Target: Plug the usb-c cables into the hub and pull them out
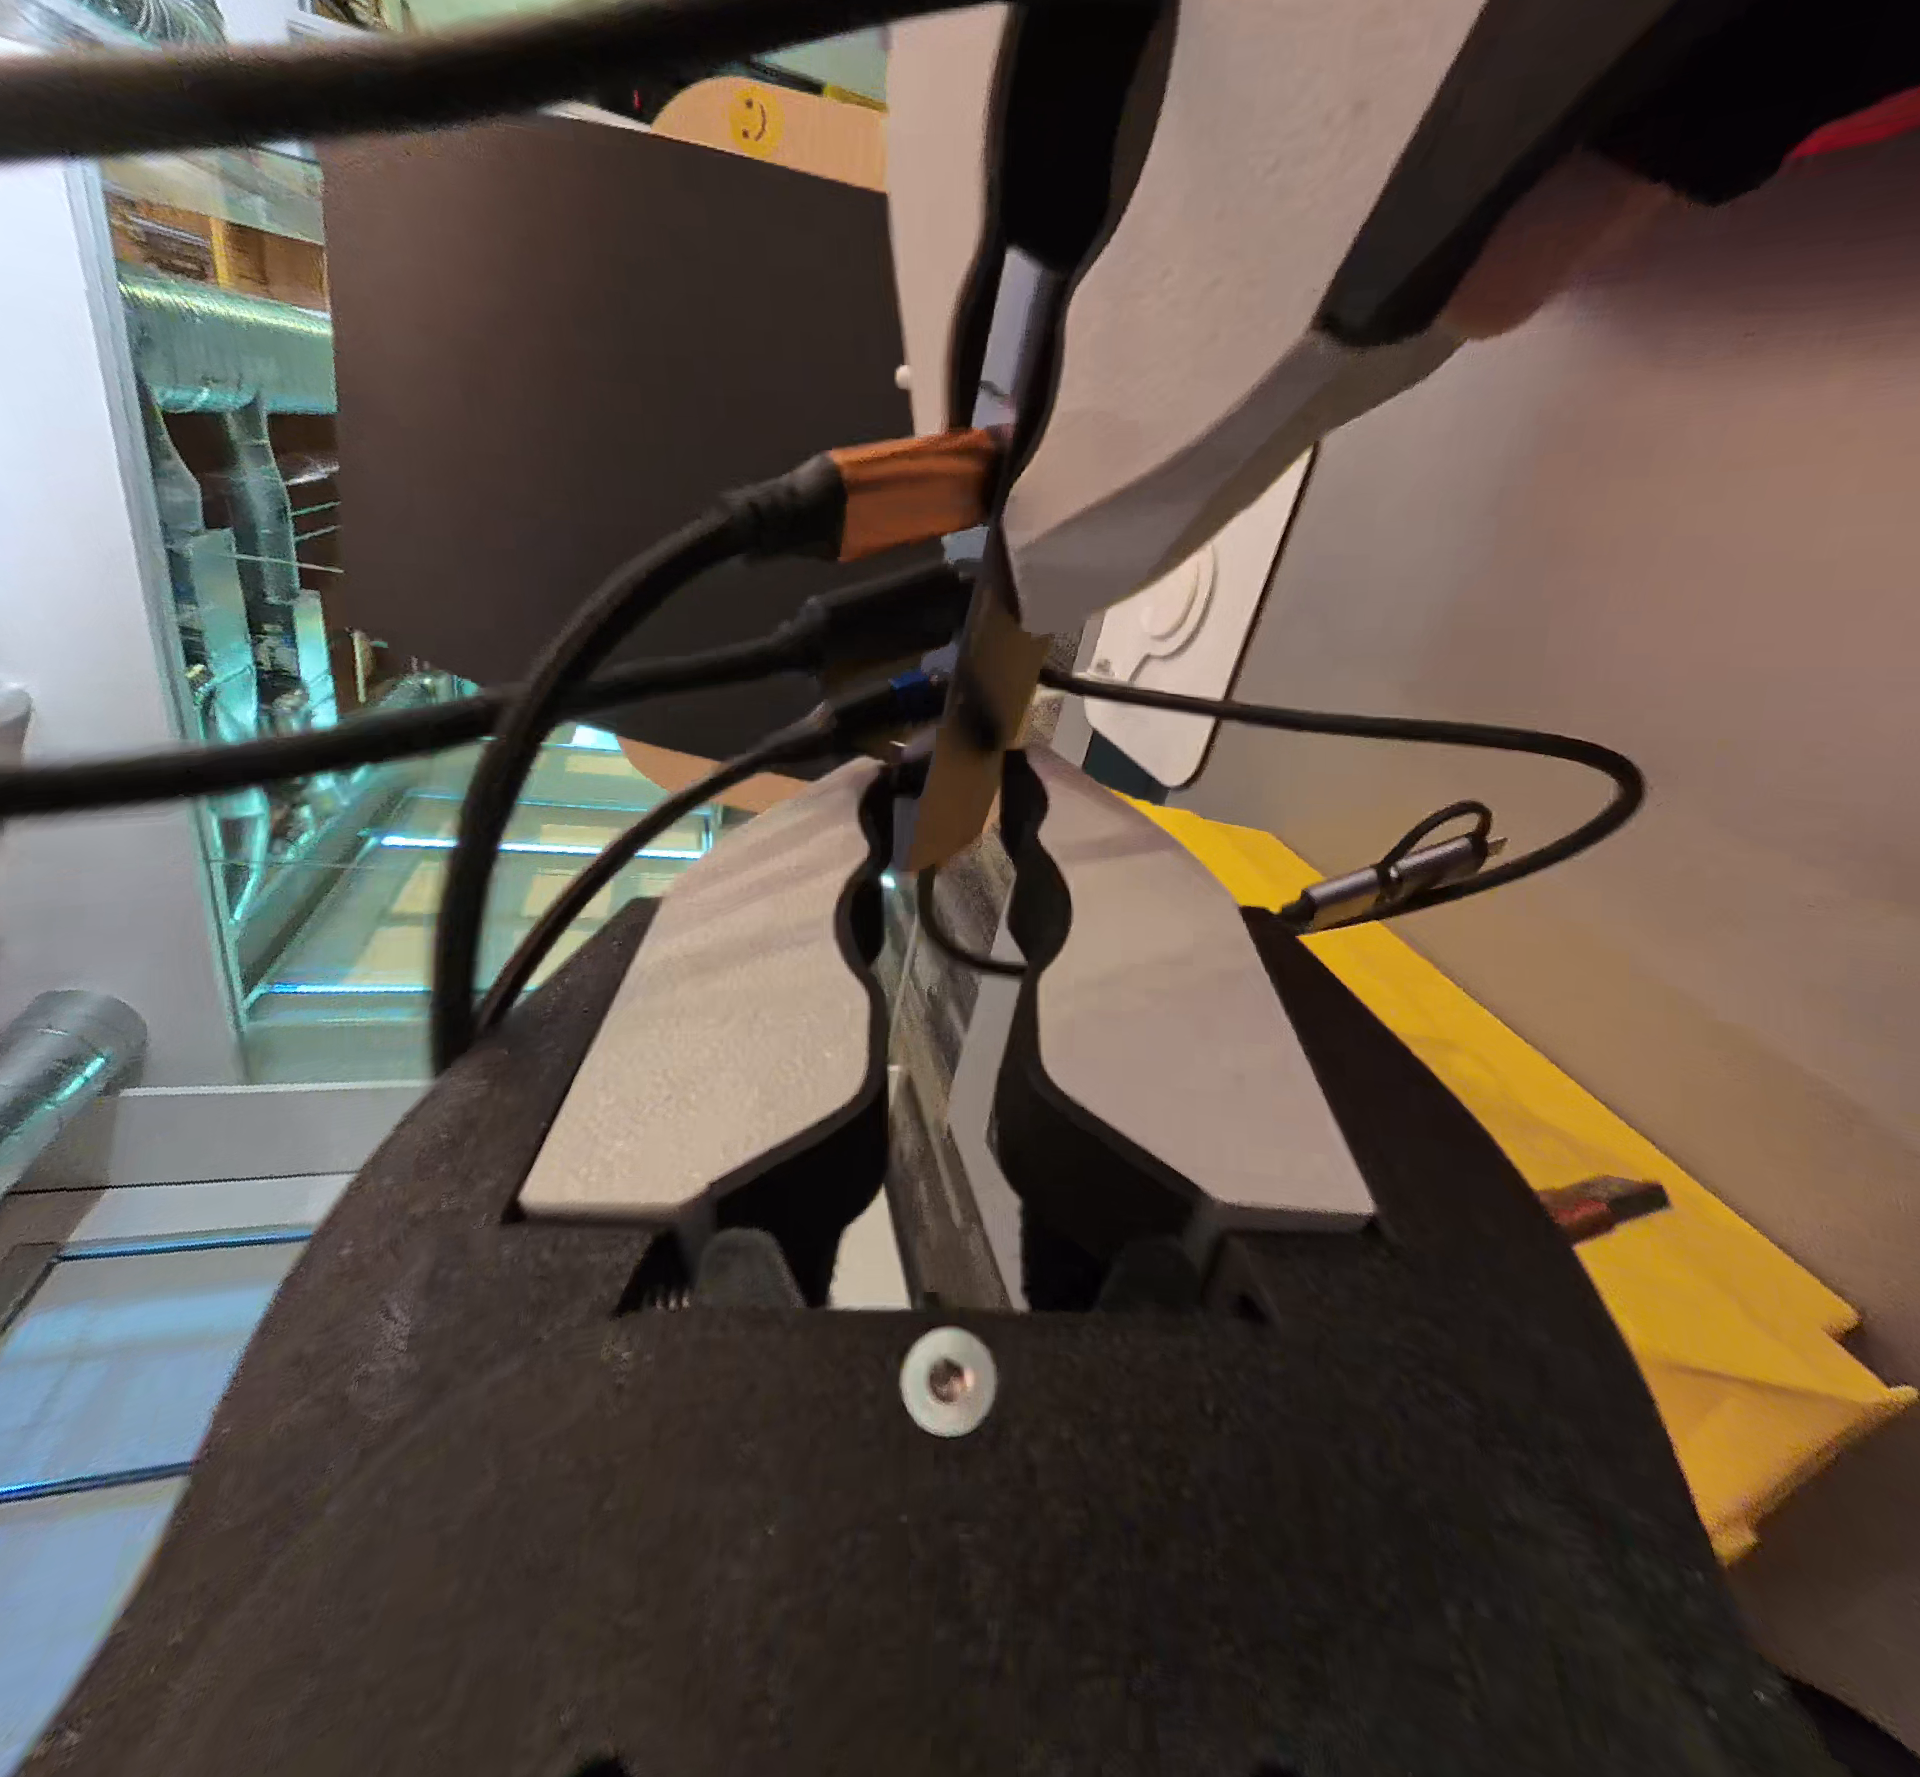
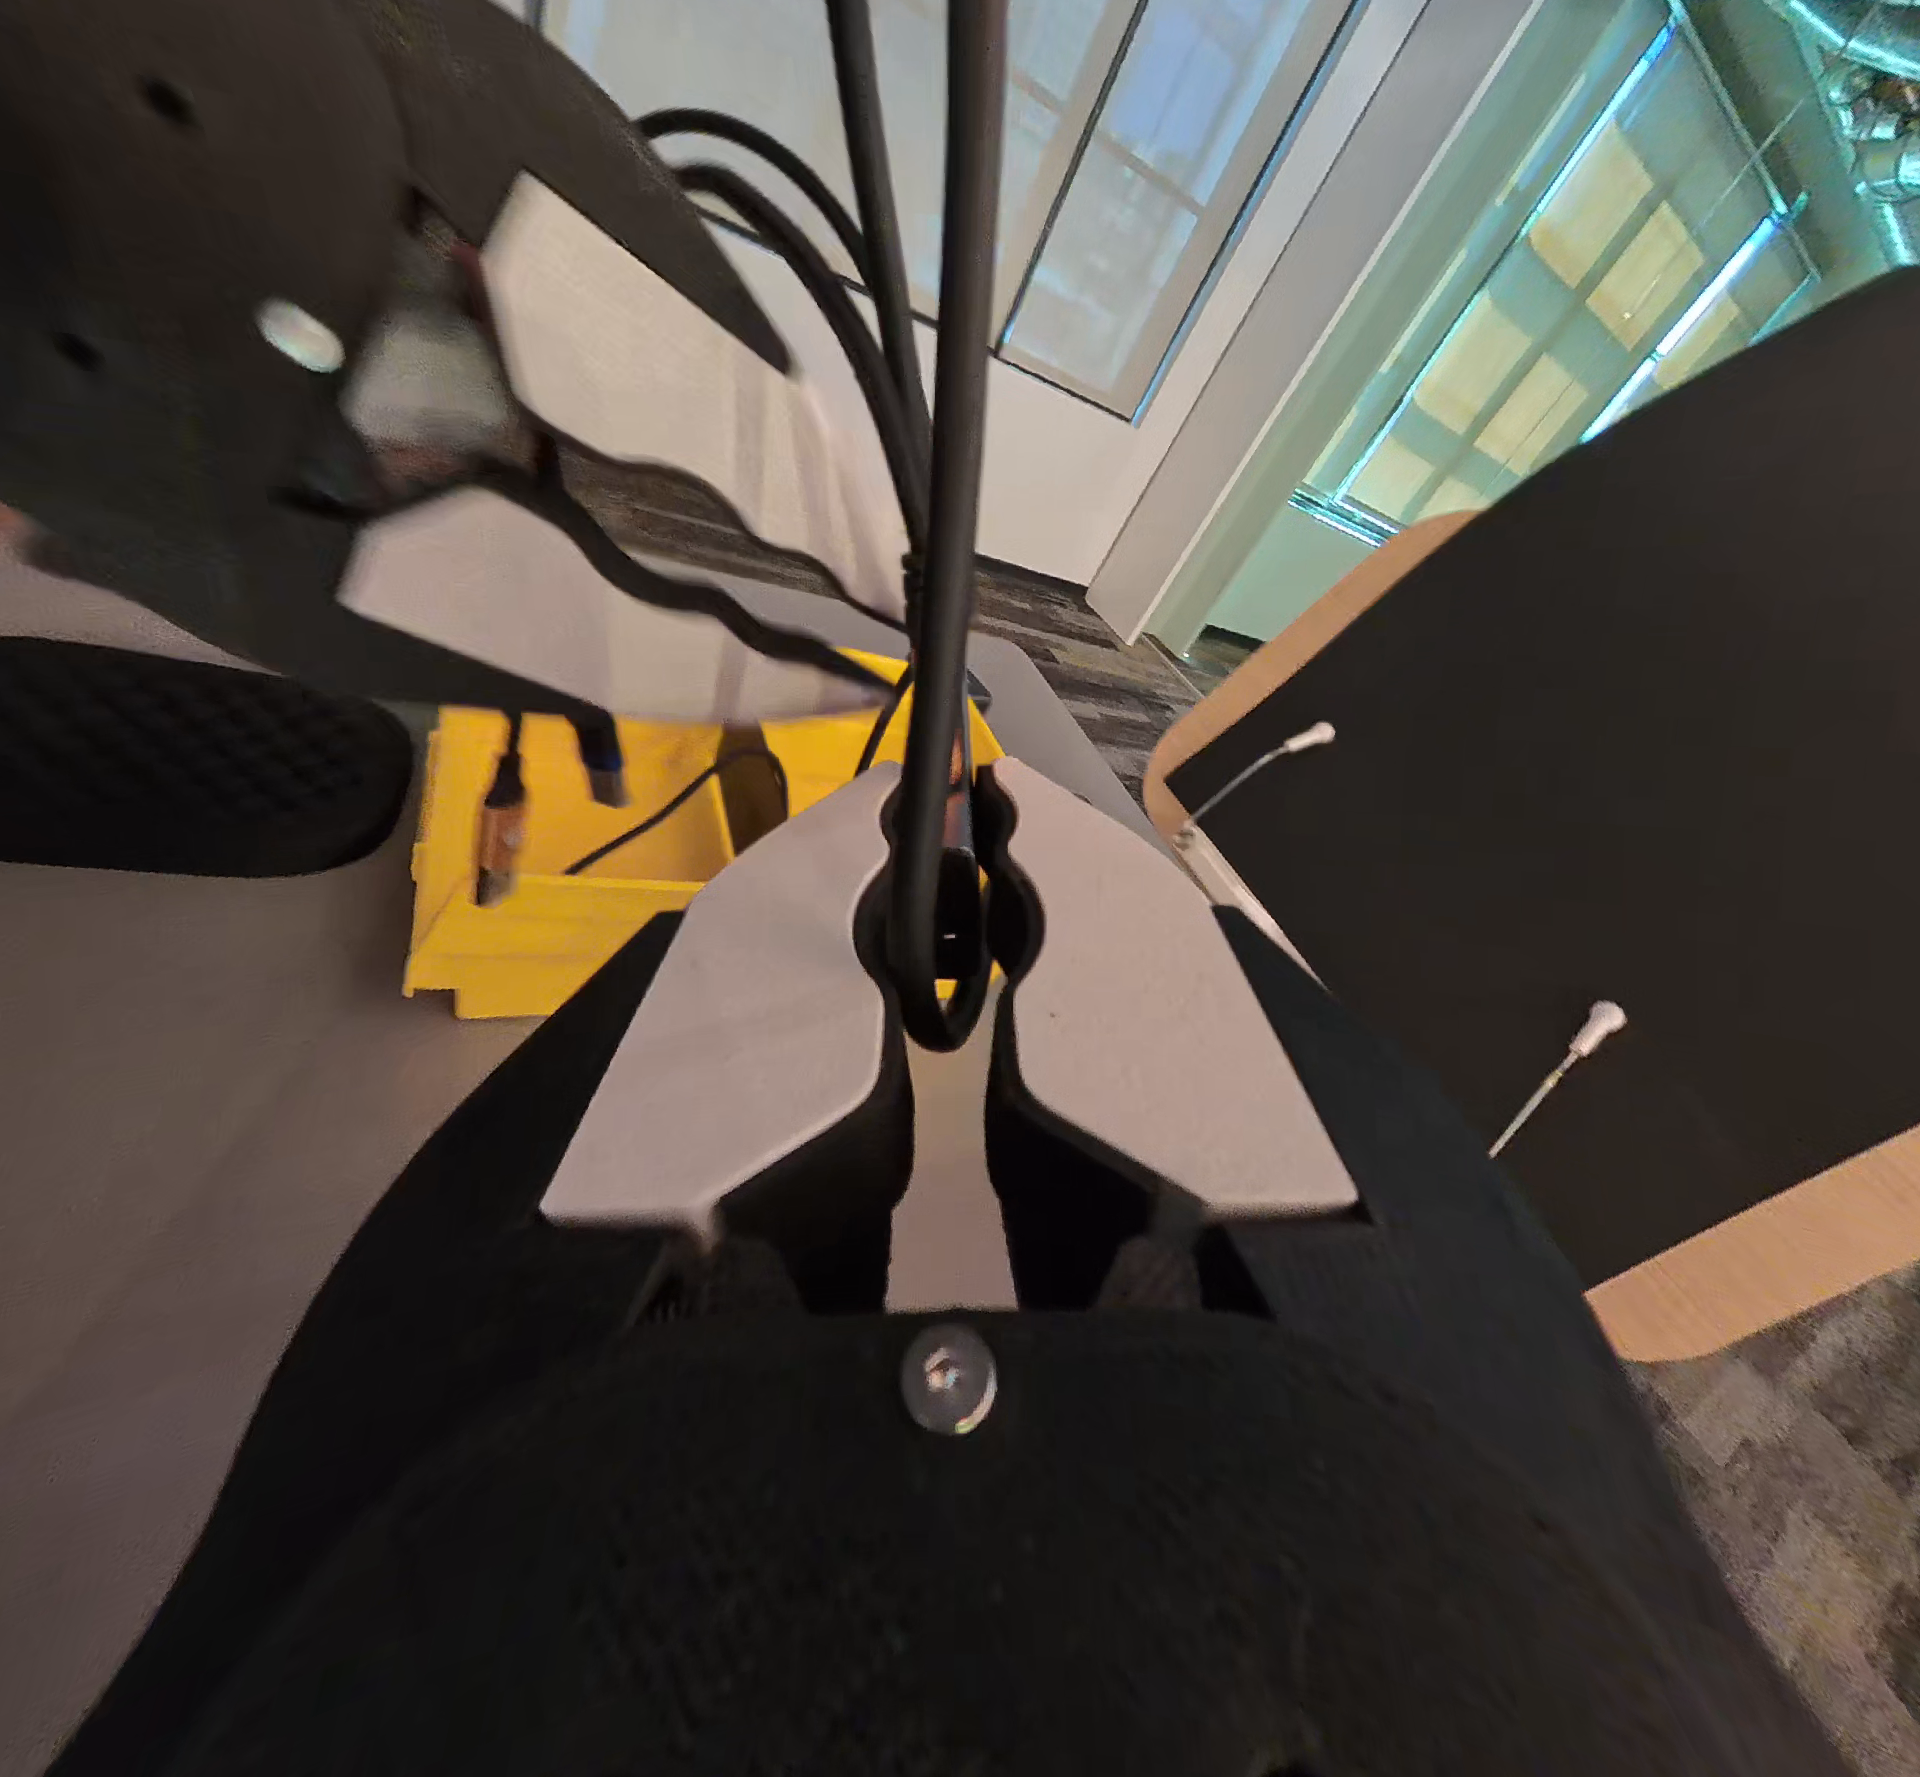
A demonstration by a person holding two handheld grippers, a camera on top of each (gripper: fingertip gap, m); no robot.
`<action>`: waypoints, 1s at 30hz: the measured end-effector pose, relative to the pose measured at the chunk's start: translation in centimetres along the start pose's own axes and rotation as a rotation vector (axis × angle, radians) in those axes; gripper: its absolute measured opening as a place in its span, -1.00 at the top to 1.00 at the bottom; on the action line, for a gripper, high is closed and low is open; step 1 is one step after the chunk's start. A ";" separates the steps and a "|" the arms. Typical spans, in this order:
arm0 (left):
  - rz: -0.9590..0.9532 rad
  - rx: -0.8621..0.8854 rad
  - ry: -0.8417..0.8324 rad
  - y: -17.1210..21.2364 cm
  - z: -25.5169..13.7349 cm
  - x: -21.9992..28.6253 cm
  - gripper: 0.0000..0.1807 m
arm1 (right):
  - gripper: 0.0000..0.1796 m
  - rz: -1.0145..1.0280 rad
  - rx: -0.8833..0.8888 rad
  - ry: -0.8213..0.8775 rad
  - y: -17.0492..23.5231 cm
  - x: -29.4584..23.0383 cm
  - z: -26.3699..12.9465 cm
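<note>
In the left wrist view my left gripper [image 1: 951,797] is shut on the lower end of the thin grey hub [image 1: 971,740], seen edge-on with tan tape on it. An orange plug [image 1: 909,493], a black plug [image 1: 883,613] and a blue-tipped plug [image 1: 902,691] sit in the hub's left side. My right gripper [image 1: 1023,325] comes in from above, shut at the hub's upper end. In the right wrist view my right gripper [image 2: 945,854] is shut on a looped black usb-c cable [image 2: 940,948] and its black plug [image 2: 962,880]. The left gripper [image 2: 582,522] is blurred at upper left.
A yellow bin [image 2: 561,917] stands on the grey table, with orange [image 2: 499,828] and blue [image 2: 605,771] plugs over it. A loose grey adapter [image 1: 1382,880] on a thin cable lies on the table. A black divider panel [image 2: 1558,792] stands to the right. Left and right tips are no more than a few centimetres apart.
</note>
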State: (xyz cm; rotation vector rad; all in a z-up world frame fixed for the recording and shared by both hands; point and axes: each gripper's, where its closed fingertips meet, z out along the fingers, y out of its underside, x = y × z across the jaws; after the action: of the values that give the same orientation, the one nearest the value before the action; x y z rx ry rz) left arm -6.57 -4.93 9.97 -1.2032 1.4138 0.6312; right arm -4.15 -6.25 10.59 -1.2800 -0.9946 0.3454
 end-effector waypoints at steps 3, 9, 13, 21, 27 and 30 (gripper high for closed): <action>-0.081 0.094 0.006 -0.8 -2.4 -0.2 0.95 | 0.88 0.037 -0.009 -0.024 1.1 0.5 0.3; -0.369 0.349 0.324 -2.6 -9.2 1.9 0.85 | 0.88 0.102 -0.002 -0.078 2.4 0.8 0.7; -0.547 0.559 0.474 -2.7 -13.7 0.1 0.85 | 0.88 0.151 0.020 -0.116 3.0 1.4 0.5; -0.544 0.492 0.097 4.2 -7.7 -6.4 0.87 | 0.88 0.027 0.270 -0.296 0.2 -0.3 -1.9; -0.399 0.815 0.339 -0.9 -4.8 -1.5 0.61 | 0.88 -0.089 0.420 -0.340 -1.2 -1.2 -3.4; -0.377 0.840 0.409 -2.7 -4.3 -0.2 0.59 | 0.89 -0.134 0.473 -0.364 -1.5 -1.6 -4.0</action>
State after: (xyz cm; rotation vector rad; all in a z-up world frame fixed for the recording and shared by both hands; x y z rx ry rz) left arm -5.84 -9.59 11.85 -0.8788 1.4908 -0.4761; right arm -2.42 -10.37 11.40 -0.7298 -1.2099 0.6815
